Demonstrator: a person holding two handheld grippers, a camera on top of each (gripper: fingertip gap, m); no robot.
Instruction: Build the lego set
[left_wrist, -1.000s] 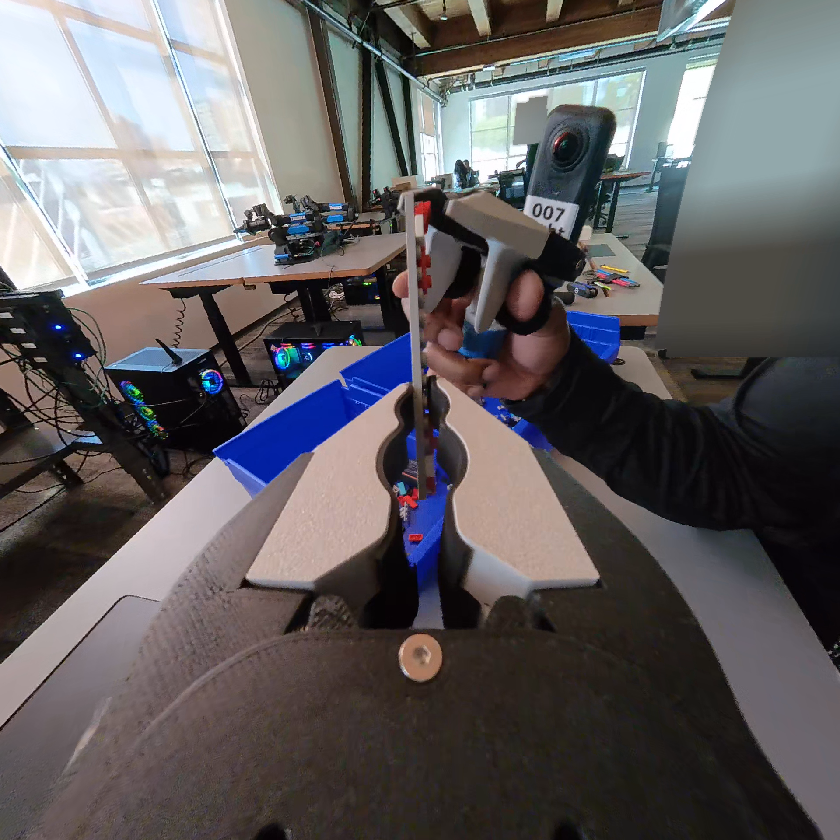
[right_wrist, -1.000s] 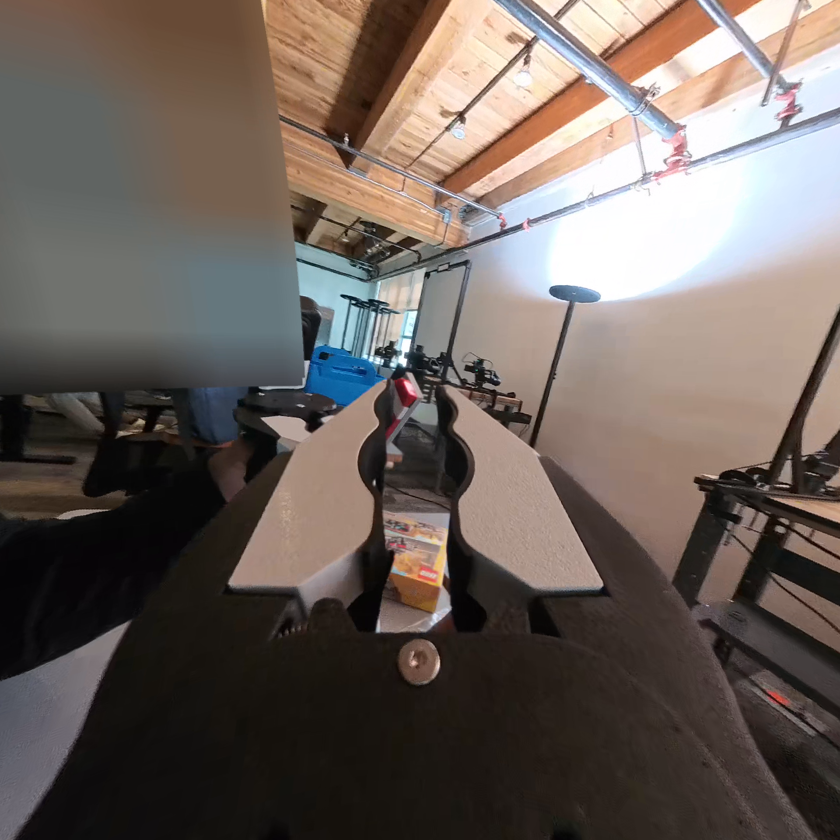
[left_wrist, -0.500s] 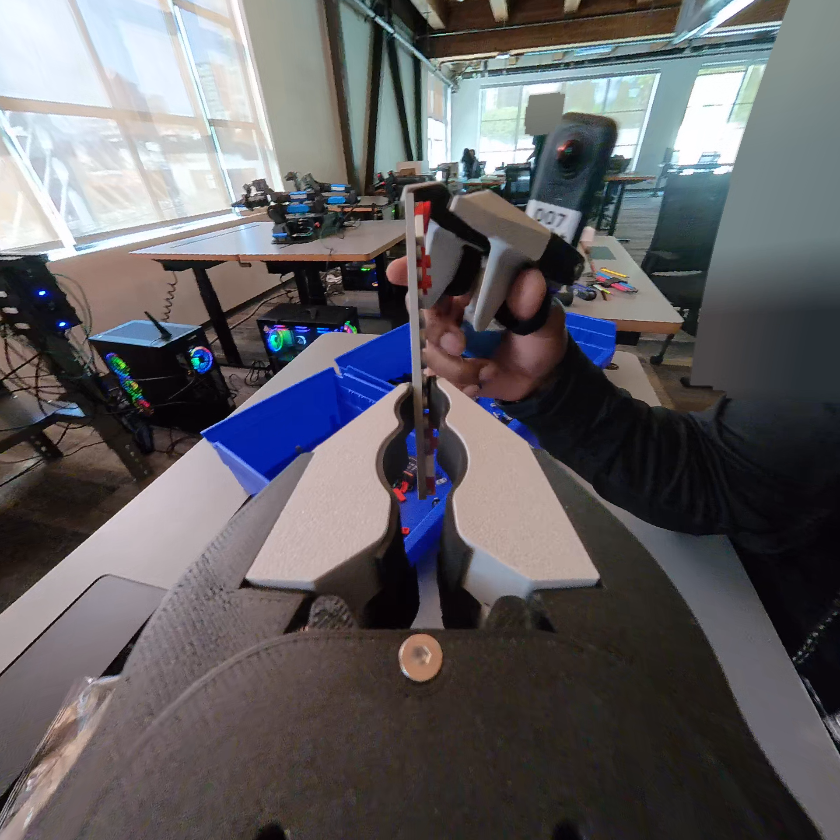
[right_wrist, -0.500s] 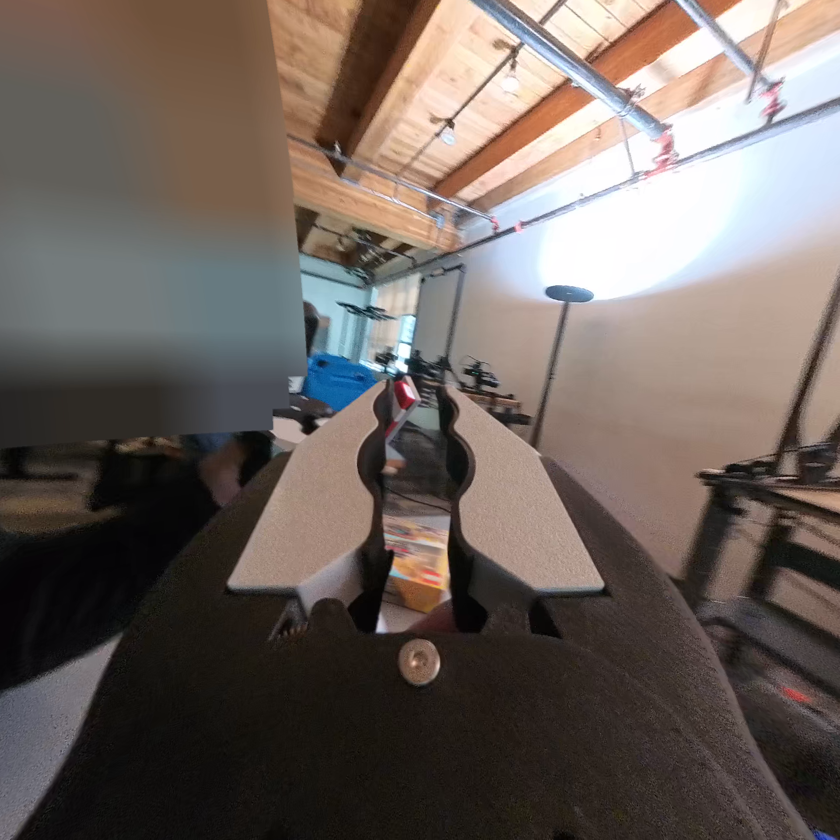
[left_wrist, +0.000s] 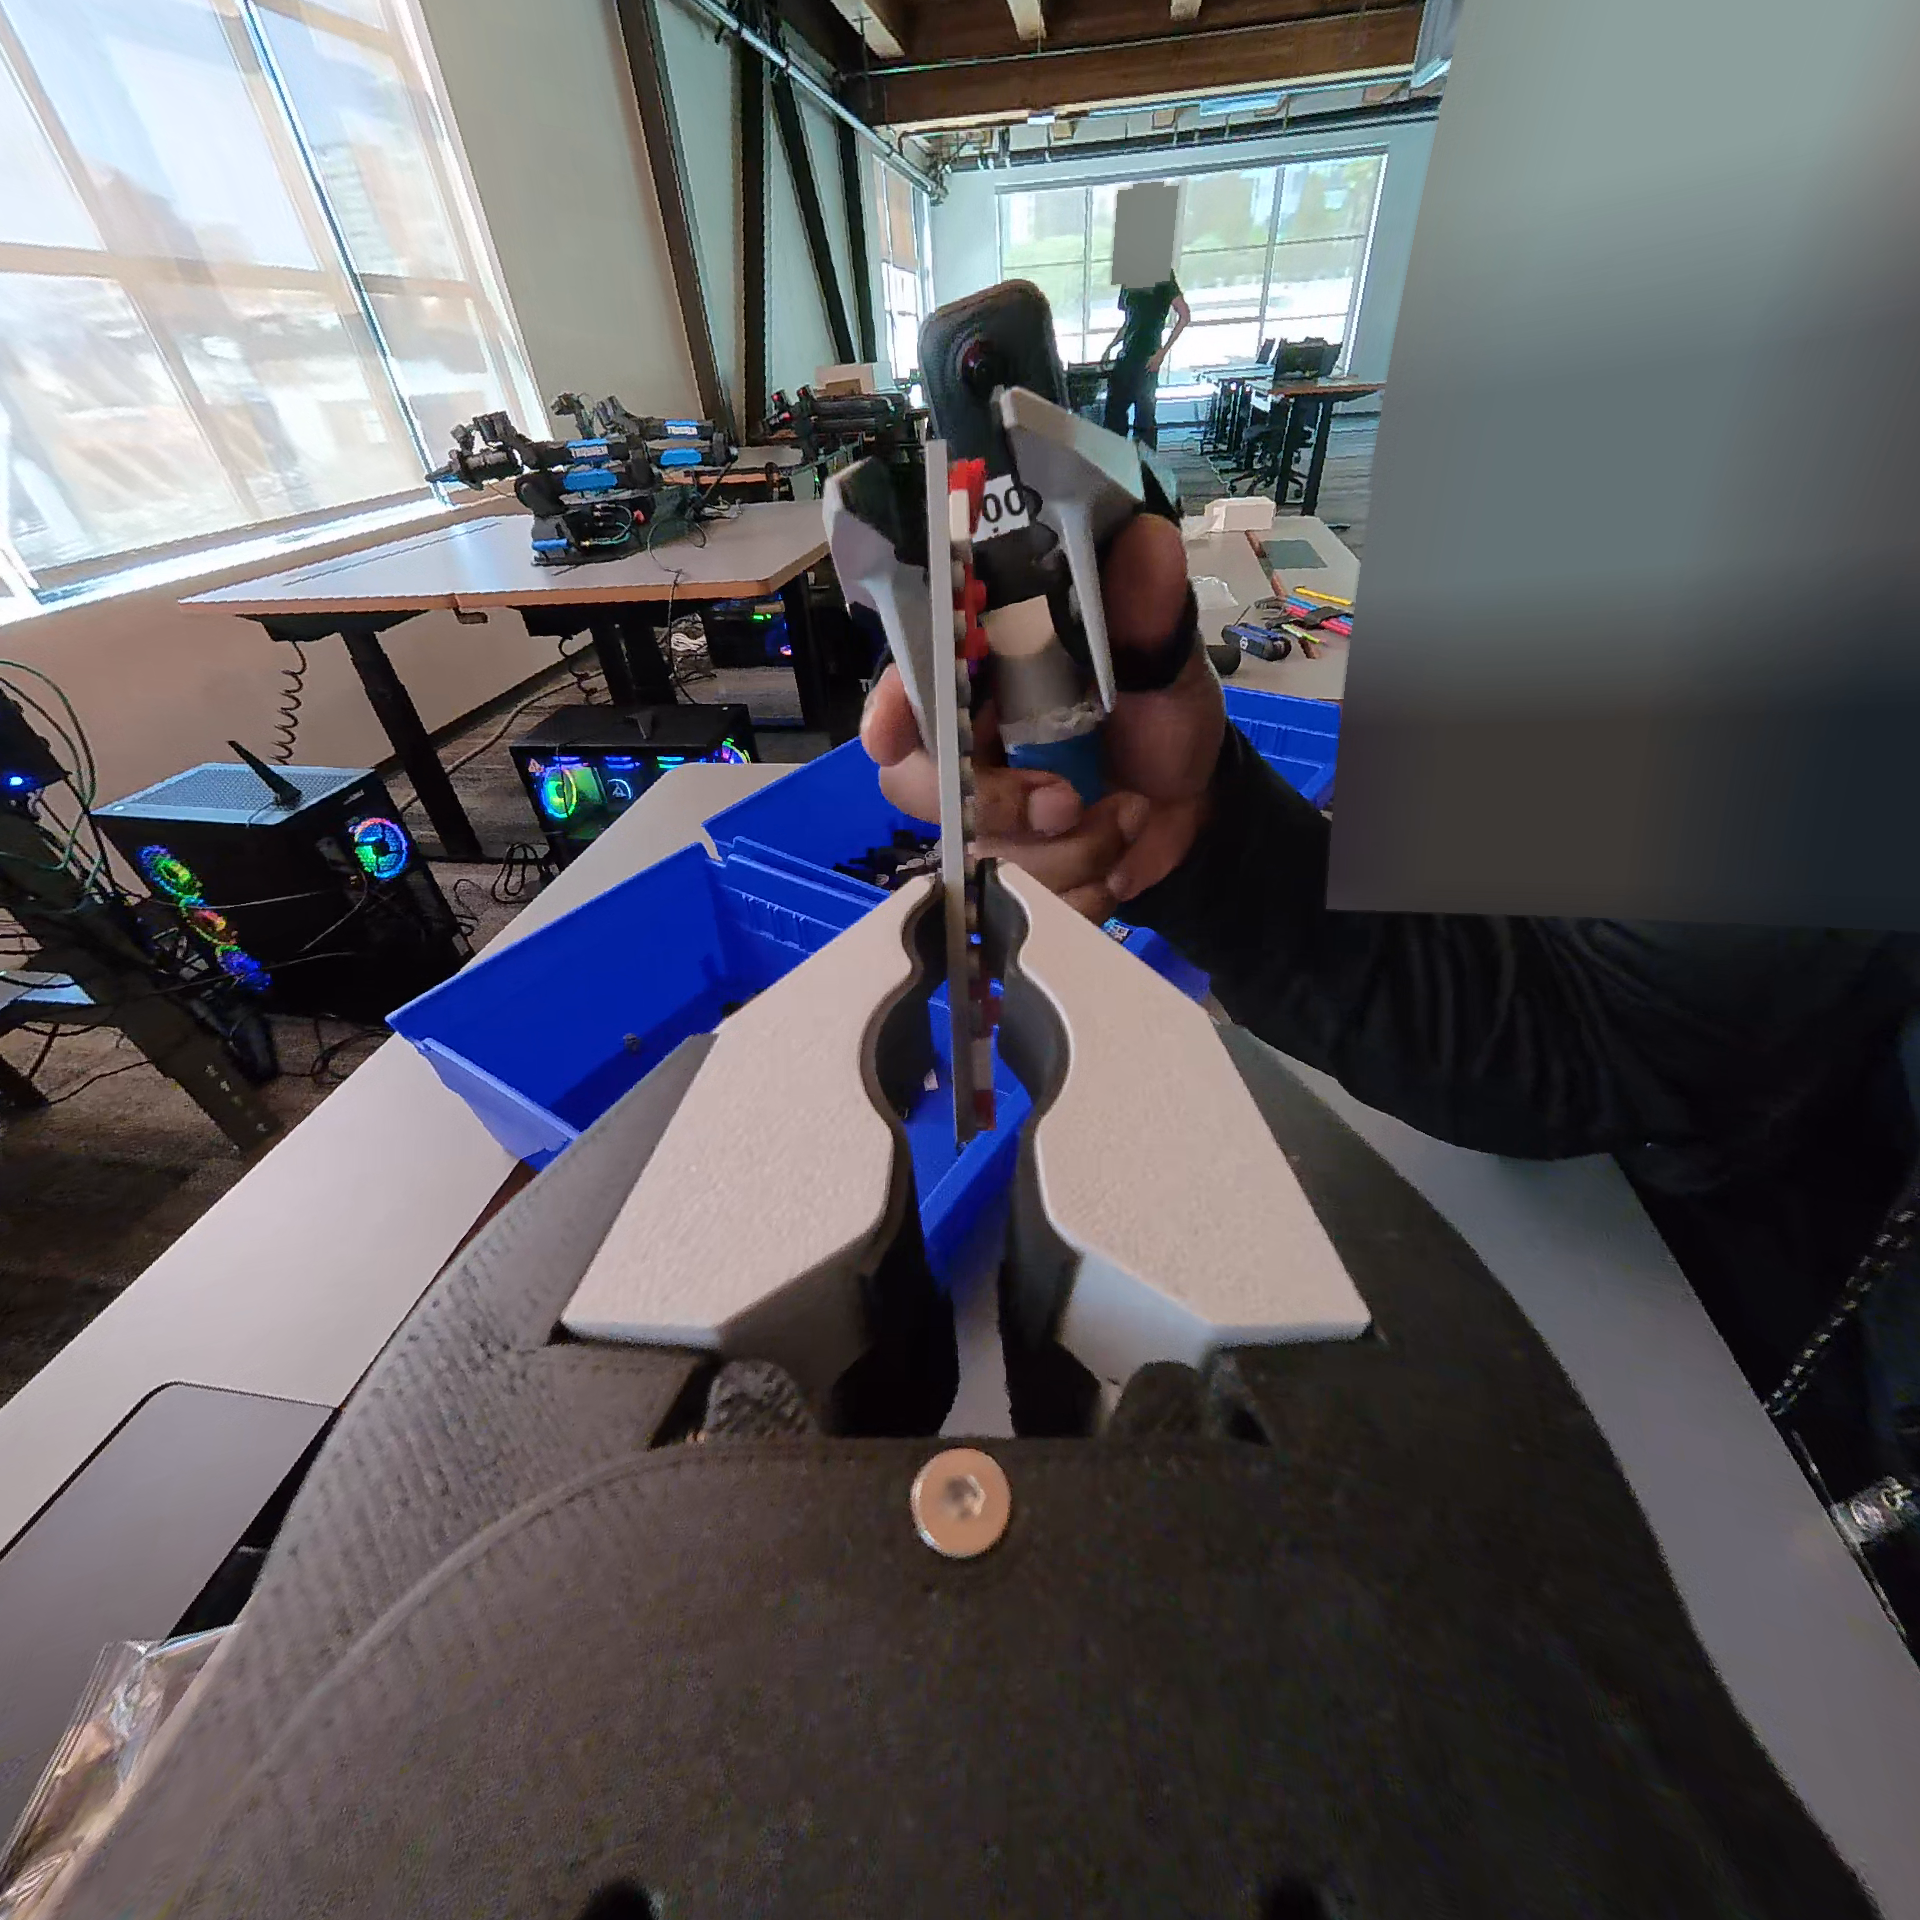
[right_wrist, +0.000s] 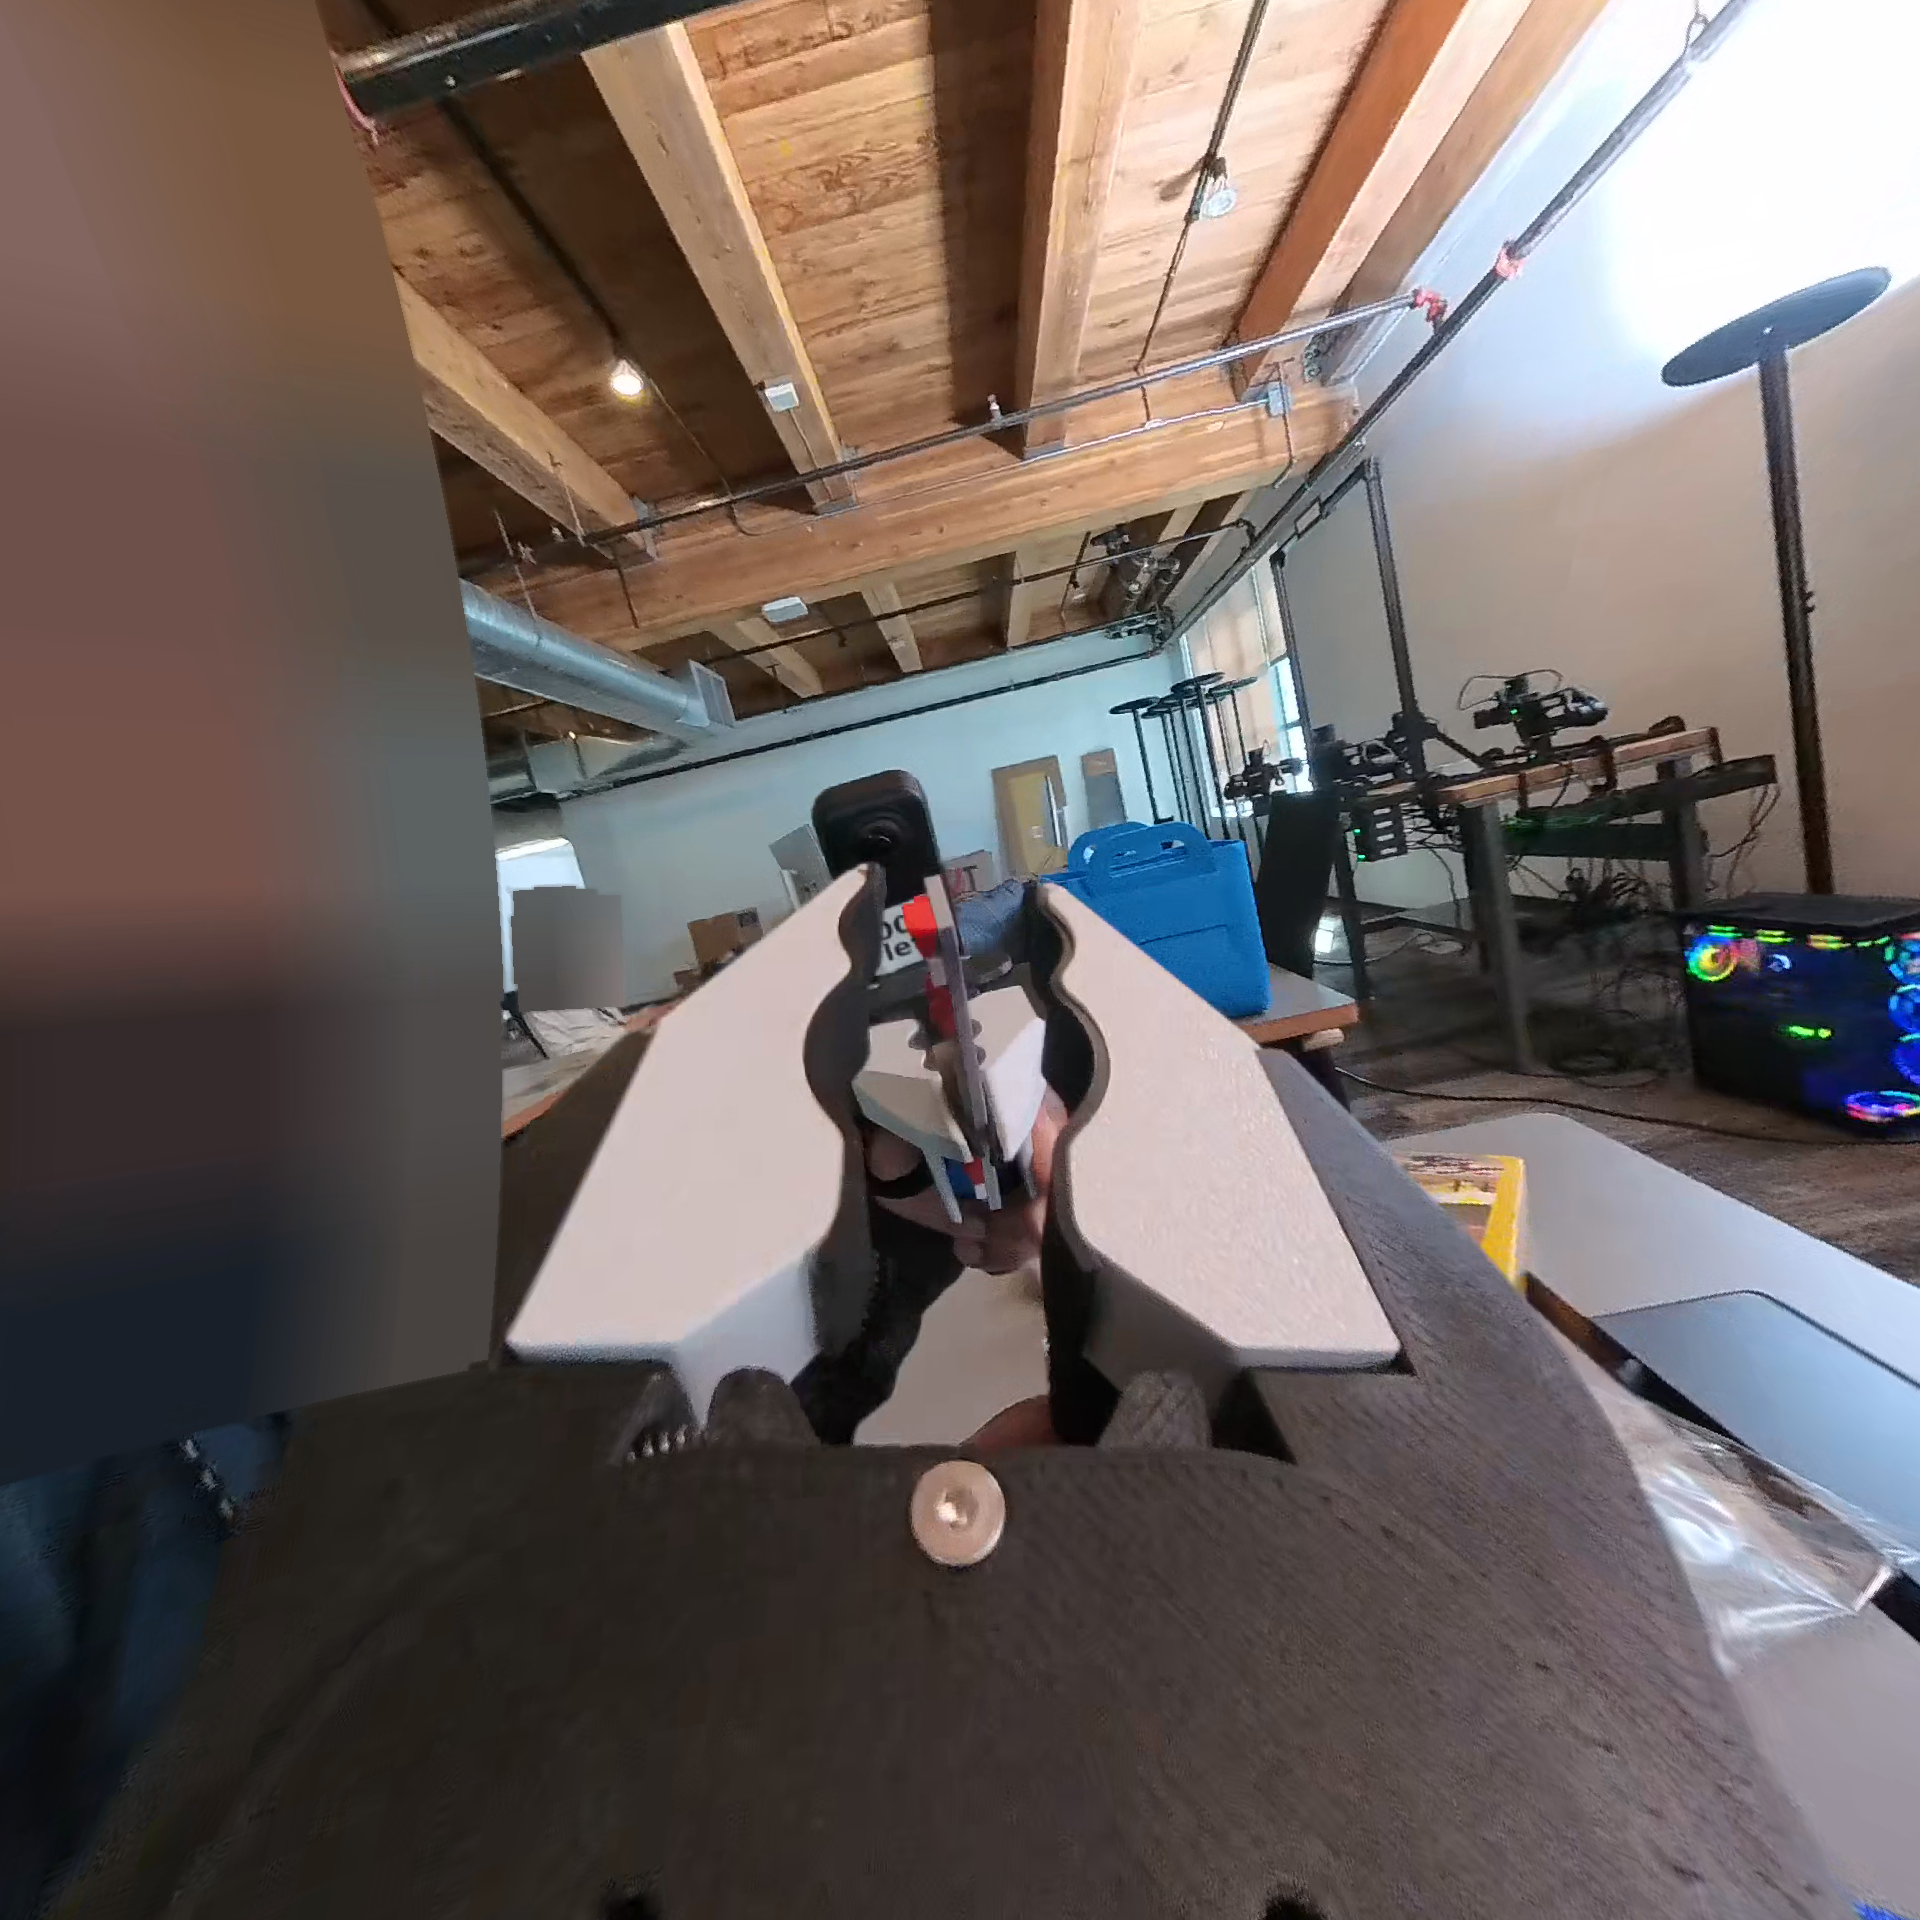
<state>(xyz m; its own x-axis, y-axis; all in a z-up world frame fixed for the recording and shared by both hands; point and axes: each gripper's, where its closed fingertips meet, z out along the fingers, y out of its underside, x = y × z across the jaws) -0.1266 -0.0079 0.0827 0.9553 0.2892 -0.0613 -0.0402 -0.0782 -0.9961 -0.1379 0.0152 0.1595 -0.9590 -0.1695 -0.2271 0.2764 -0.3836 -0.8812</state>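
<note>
Left tool (left_wrist: 961, 904) pinches the upright plate (left_wrist: 951, 727) low; right tool (left_wrist: 987, 540), jaws apart, straddles its top.

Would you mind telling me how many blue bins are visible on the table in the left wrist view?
3: nearest blue bin left of the gripper, second bin behind it, third bin beyond the hand. More may be hidden.
</note>
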